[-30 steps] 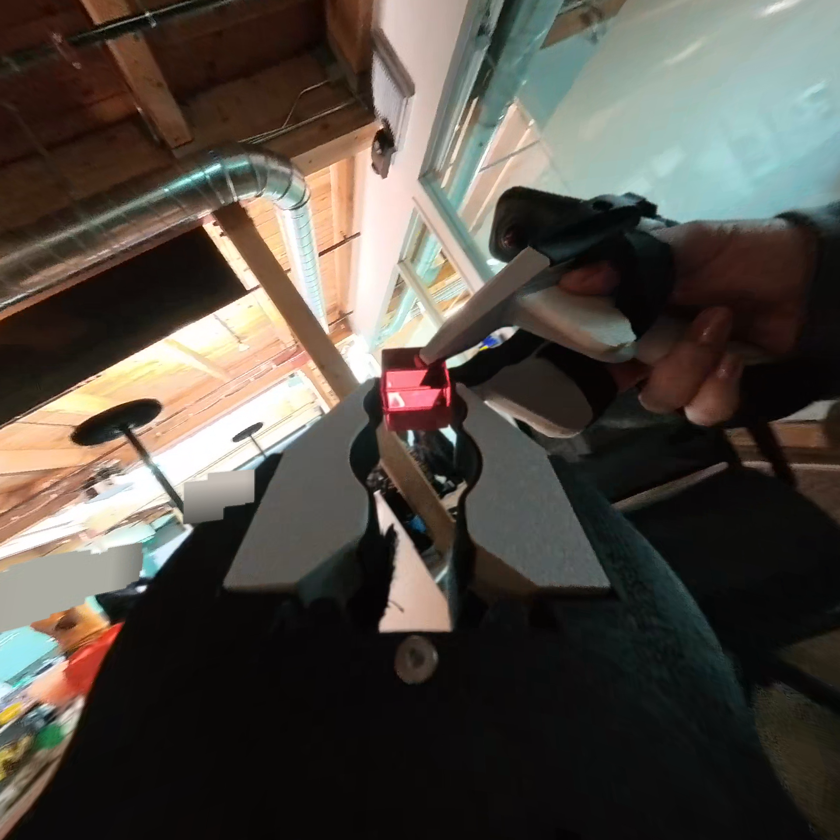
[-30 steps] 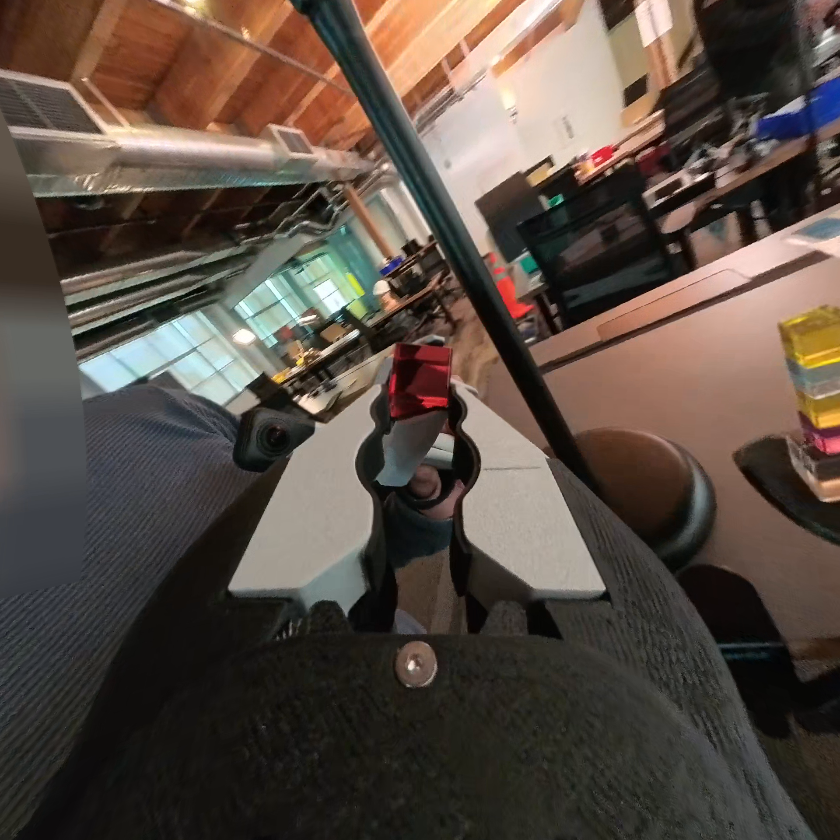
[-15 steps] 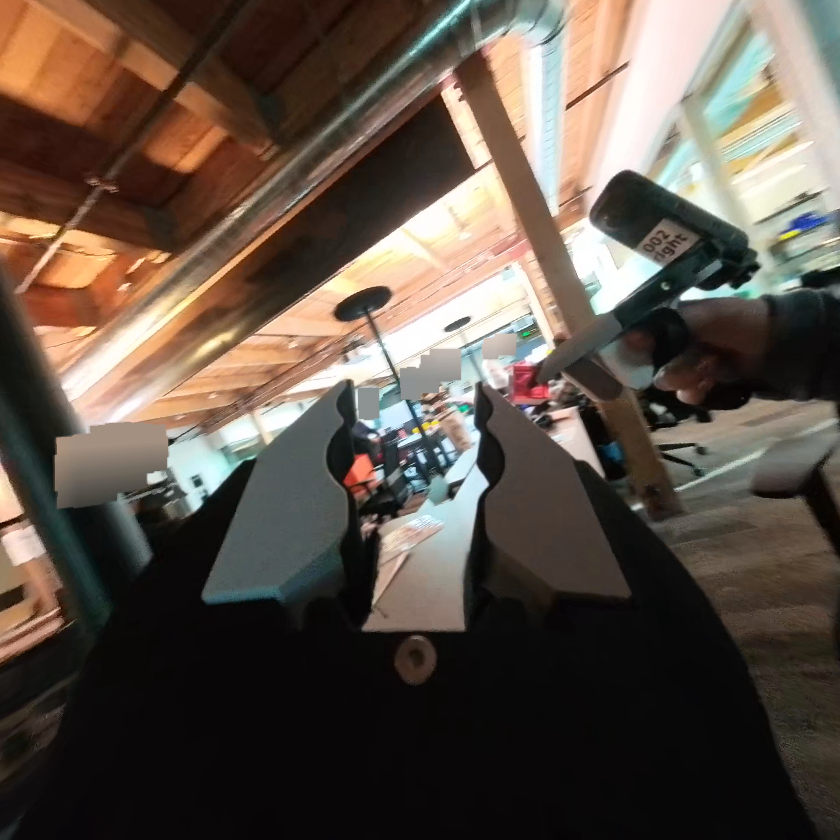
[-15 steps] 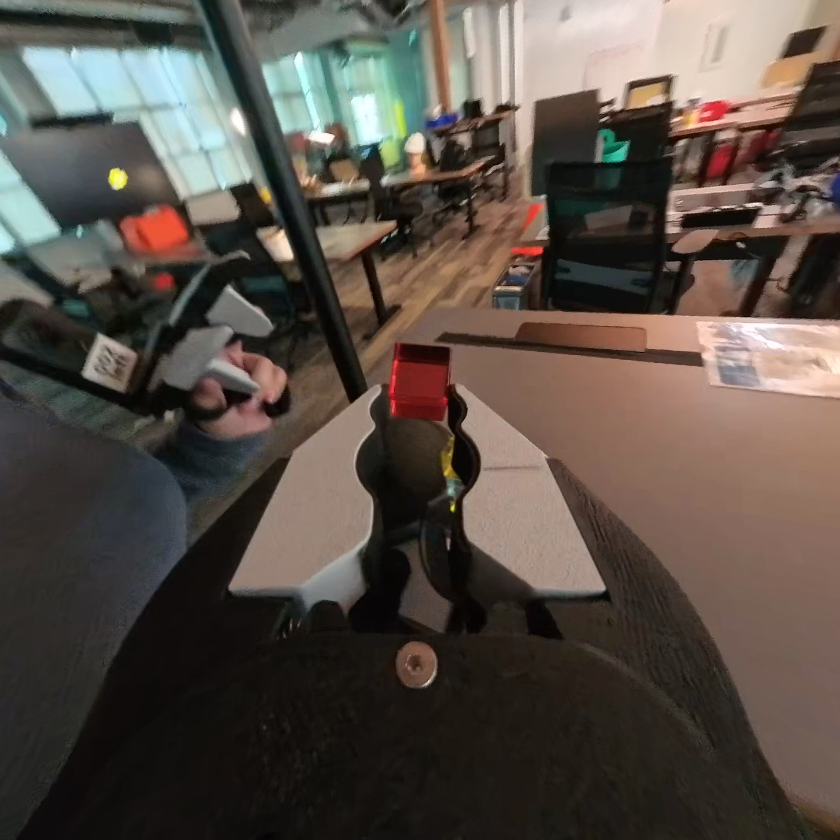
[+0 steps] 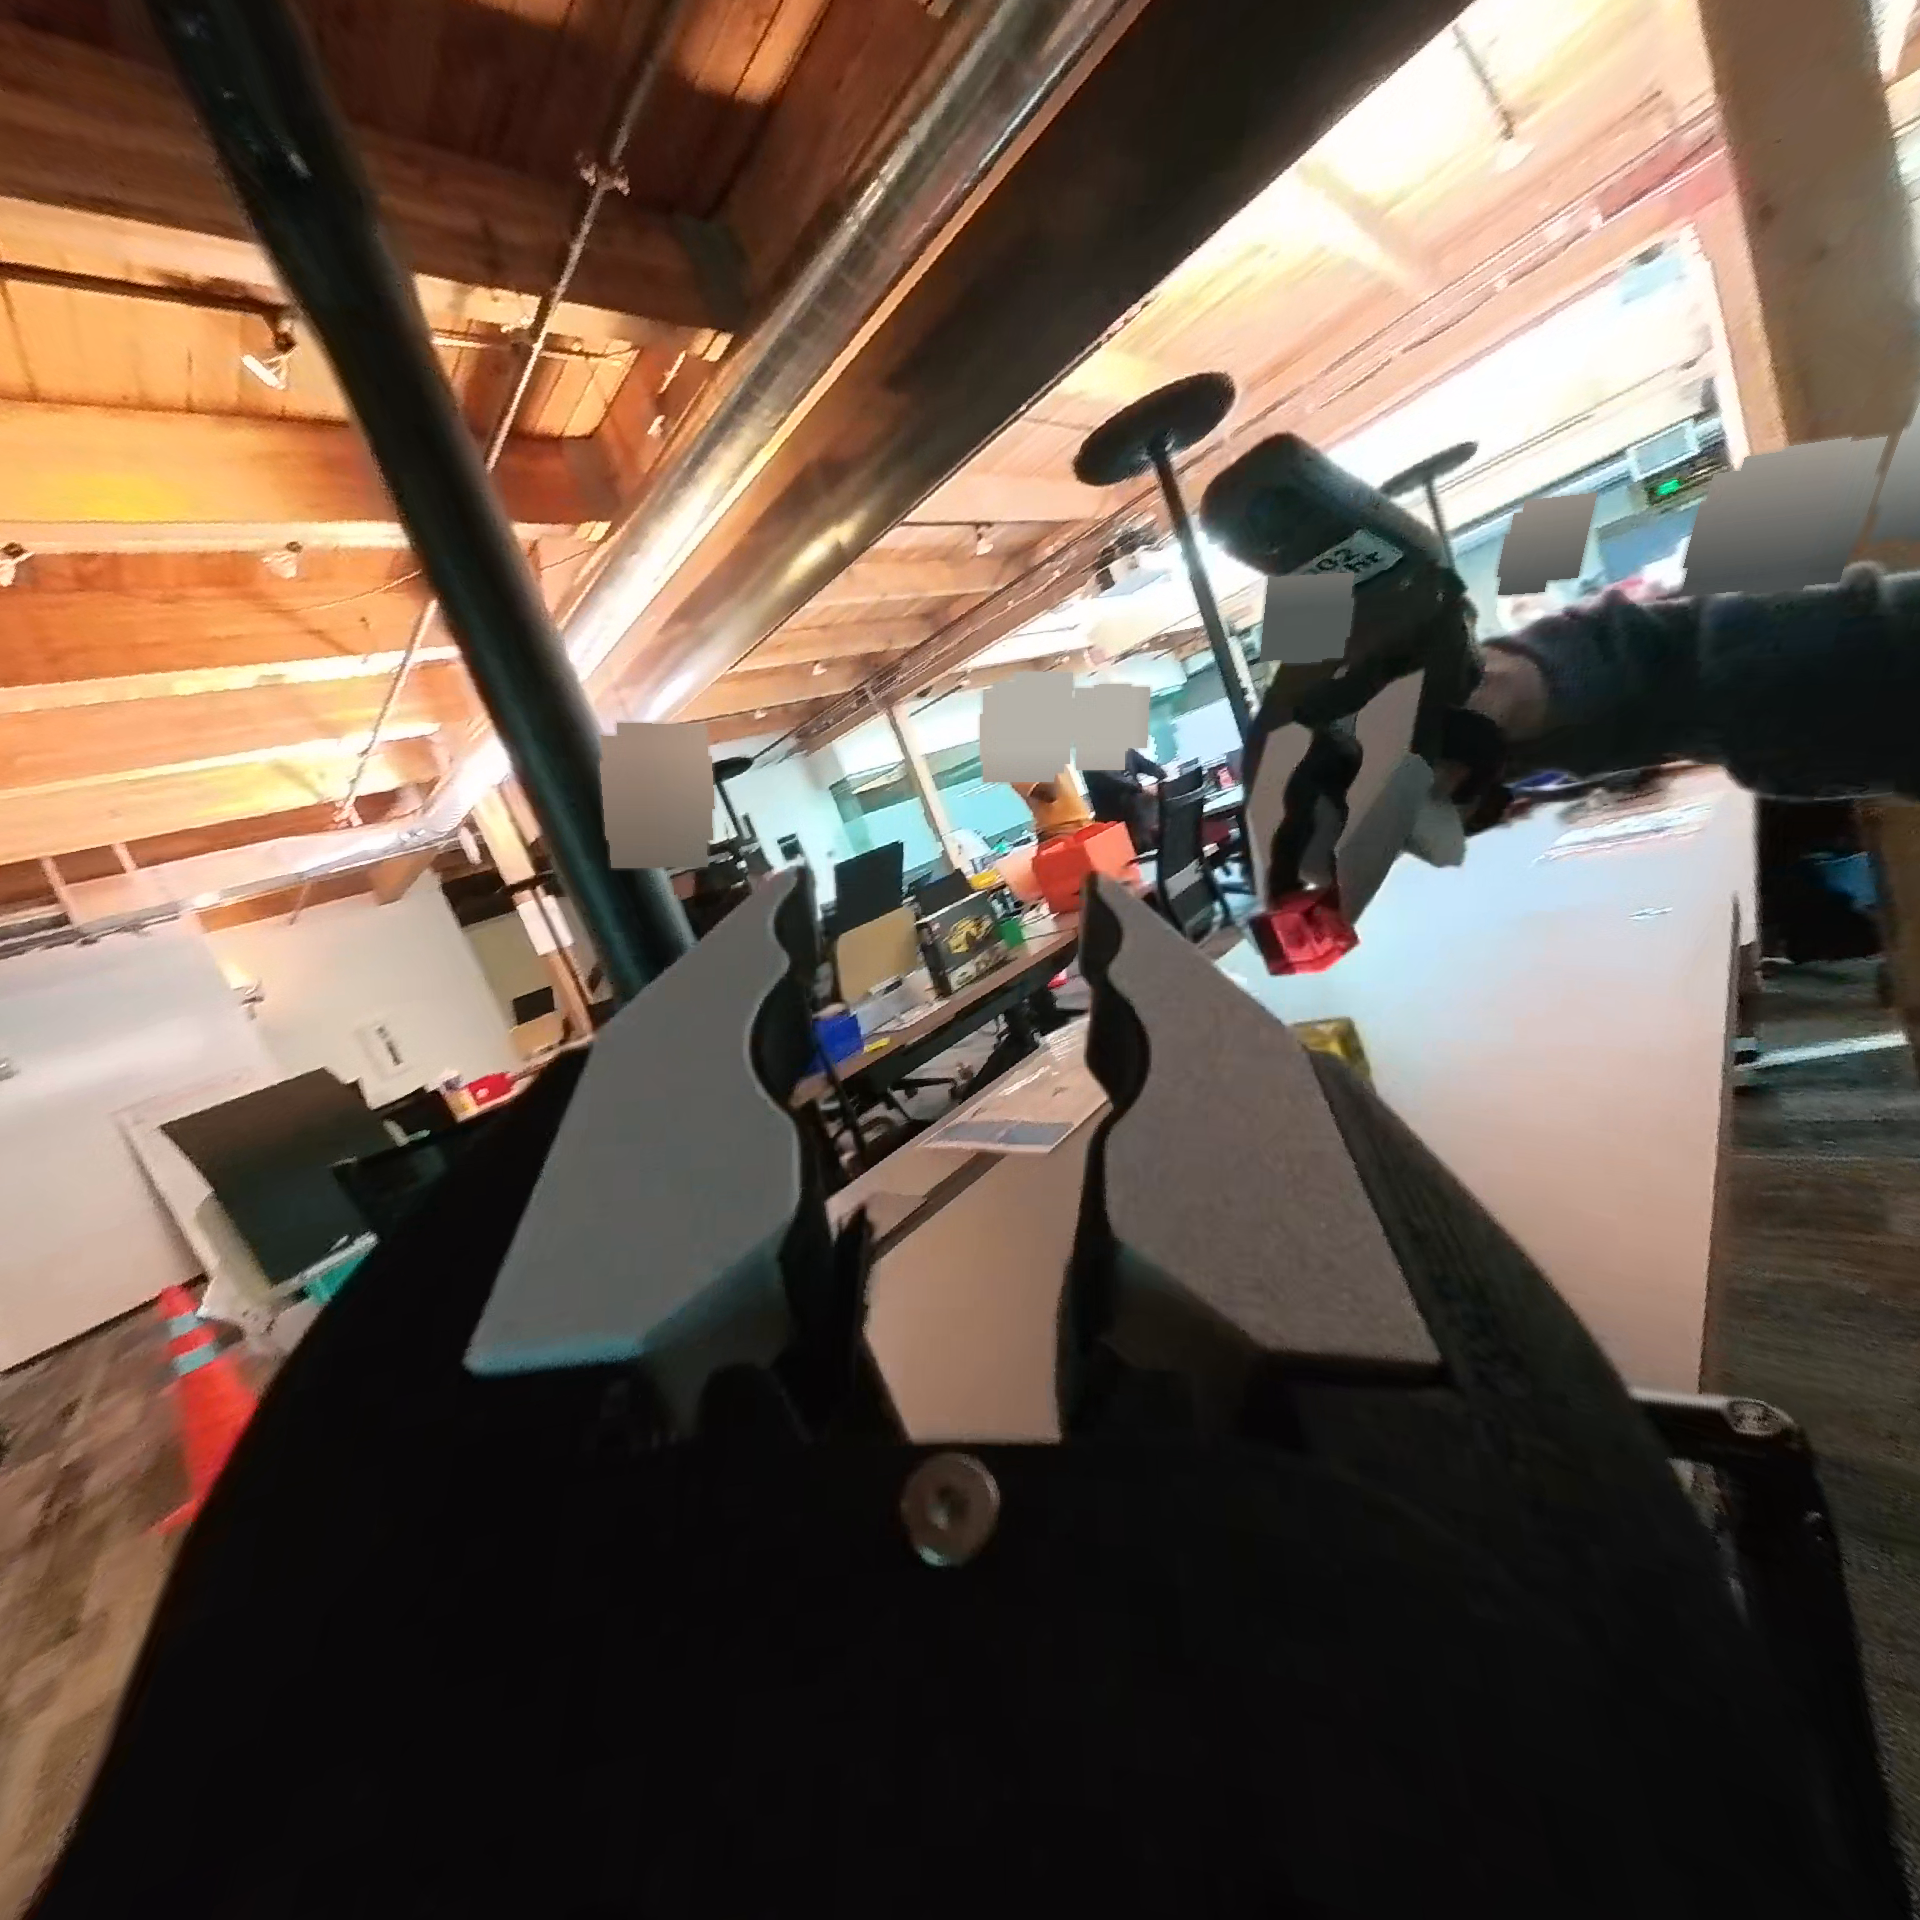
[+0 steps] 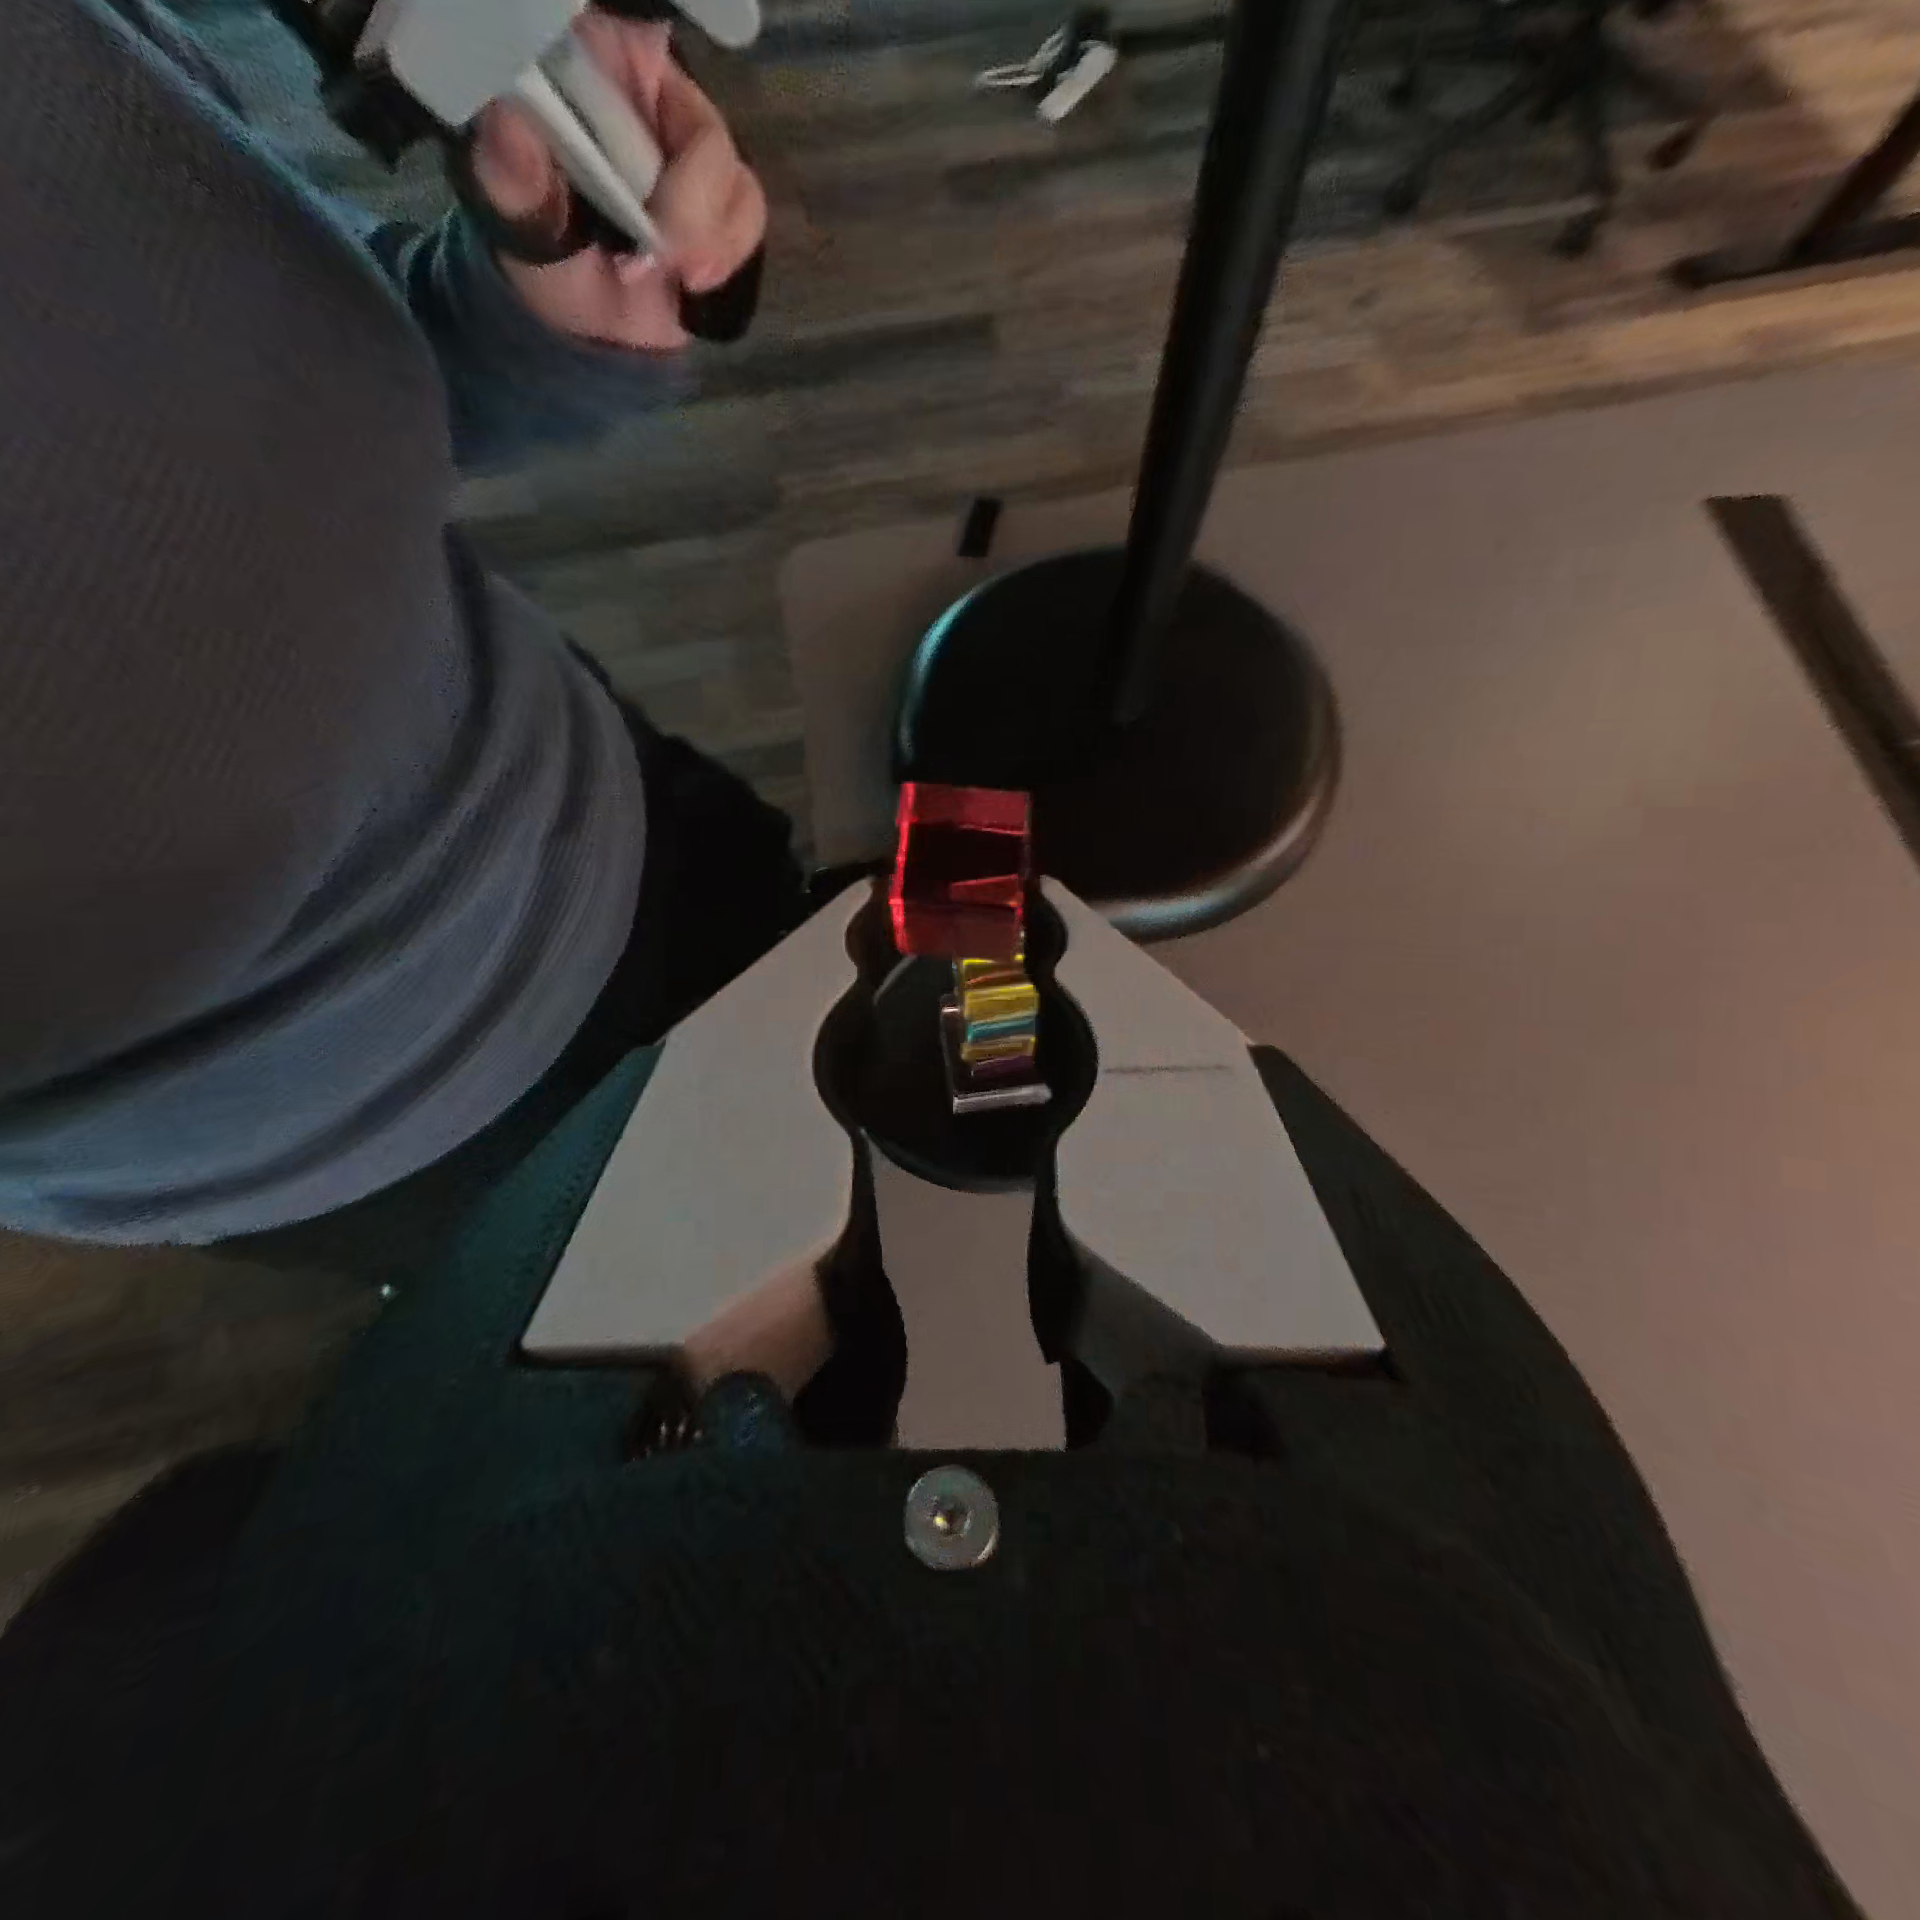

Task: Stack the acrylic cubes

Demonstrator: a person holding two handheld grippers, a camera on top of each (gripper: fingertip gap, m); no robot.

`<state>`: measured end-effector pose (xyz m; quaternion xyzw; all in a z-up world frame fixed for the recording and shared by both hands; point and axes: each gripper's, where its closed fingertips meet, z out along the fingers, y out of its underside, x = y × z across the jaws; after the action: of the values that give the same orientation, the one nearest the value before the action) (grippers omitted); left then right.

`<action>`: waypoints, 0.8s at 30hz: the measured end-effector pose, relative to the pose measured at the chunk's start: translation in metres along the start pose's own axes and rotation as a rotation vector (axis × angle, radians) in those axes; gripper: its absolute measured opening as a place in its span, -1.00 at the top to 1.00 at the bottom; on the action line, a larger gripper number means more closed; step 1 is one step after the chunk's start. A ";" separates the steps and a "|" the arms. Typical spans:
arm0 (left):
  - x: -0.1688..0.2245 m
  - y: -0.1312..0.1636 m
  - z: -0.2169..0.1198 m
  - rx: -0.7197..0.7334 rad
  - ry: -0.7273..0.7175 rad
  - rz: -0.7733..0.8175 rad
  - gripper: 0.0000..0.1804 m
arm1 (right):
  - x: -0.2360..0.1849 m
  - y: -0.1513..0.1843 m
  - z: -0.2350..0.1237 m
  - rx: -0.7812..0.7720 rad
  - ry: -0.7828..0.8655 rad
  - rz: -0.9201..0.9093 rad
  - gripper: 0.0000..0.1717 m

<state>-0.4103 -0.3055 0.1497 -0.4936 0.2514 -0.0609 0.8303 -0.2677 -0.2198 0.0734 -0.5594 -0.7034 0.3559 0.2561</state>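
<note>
Red cube (image 6: 961, 883) now above cube stack (image 6: 995, 1034).

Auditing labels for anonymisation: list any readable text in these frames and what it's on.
White sticker on the right gripper: printed, not transcribed.
Green lit sign: blurred.
Sheet on the table: too small.
Right wrist view: none.

Black pole (image 6: 1205, 343) on round base (image 6: 1247, 831); silver duct (image 5: 831, 343); orange traffic cone (image 5: 203, 1403)
</note>
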 end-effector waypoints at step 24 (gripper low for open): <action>-0.010 0.005 -0.015 -0.085 -0.105 -0.010 0.45 | 0.011 0.021 0.016 0.034 -0.162 -0.026 0.73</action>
<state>-0.4265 -0.3115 0.1431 -0.5323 0.2072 -0.0283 0.8203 -0.2697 -0.2097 0.0471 -0.5153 -0.7227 0.4085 0.2126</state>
